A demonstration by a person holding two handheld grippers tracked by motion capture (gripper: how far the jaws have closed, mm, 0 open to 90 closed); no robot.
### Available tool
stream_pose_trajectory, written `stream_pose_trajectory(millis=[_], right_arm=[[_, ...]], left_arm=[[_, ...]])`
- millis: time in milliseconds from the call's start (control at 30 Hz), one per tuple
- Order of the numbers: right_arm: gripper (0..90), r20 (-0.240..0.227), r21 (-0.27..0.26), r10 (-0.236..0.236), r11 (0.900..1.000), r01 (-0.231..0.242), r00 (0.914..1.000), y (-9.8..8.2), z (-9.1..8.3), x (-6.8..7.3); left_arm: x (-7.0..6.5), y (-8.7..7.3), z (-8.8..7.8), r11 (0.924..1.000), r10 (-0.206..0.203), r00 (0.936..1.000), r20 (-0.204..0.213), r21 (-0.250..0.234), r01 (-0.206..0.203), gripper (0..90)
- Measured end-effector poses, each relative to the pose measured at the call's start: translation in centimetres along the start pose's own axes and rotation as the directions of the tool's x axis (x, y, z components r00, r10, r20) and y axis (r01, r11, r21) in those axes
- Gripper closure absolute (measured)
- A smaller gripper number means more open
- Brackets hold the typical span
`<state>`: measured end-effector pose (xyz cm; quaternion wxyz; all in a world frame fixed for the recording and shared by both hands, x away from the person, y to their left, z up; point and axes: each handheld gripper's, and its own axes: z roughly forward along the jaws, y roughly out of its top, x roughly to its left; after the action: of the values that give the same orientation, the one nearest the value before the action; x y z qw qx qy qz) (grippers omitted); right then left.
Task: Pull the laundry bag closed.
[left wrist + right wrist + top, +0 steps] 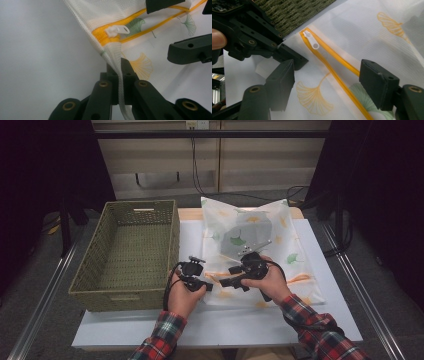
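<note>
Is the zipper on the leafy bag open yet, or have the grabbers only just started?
Only just started. Done: the left gripper is shut on the corner of the mesh bag, pinning it. In hand: the right gripper hangs open over the orange zipper, not gripping anything. Left: catching the white zipper pull, which sits at the zipper's end near the pinned corner, and sliding it along.

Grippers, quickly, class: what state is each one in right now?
Left gripper: closed on the mesh bag's corner edge.
Right gripper: open above the bag's orange zipper, holding nothing.

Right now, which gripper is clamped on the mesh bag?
The left gripper: its jaws pinch the mesh bag's corner beside the zipper pull. The right gripper stands open over the zipper.
</note>
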<state>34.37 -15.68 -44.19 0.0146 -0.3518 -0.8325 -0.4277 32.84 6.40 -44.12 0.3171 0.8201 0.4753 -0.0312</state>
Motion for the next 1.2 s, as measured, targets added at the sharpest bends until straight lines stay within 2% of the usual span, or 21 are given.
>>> stream_pose_trajectory(millis=[233,500,933,1100,1200], right_arm=[[32.8,-0.023,0.004,-0.020,1.000,0.020,0.9995,0.2,0.7,0.2],[50.0,-0.063,0.015,-0.006,1.000,0.007,0.9980,0.5,1.5,0.3],[64.1,-0.103,0.038,0.044,0.998,-0.040,0.9937,0.9,2.4,0.1],[71.2,-0.109,0.041,0.029,0.999,-0.025,0.9936,1.1,2.6,0.1],[73.7,-0.115,0.038,0.041,0.999,-0.037,0.9926,1.3,2.5,0.2]], left_arm=[[-0.1,0.0,0.1,1.0000,0.003,1.0000,-0.003,0.005,-0.003,88.4],[-0.1,0.0,0.1,0.9999,0.008,1.0000,-0.005,0.007,-0.008,88.5],[-0.2,0.0,0.2,0.9997,0.021,0.9997,-0.014,0.016,-0.021,88.6],[-0.2,0.0,0.2,0.9995,0.026,0.9995,-0.017,0.016,-0.026,88.6],[-0.2,0.0,0.2,0.9994,0.029,0.9995,-0.017,0.020,-0.028,88.6]])
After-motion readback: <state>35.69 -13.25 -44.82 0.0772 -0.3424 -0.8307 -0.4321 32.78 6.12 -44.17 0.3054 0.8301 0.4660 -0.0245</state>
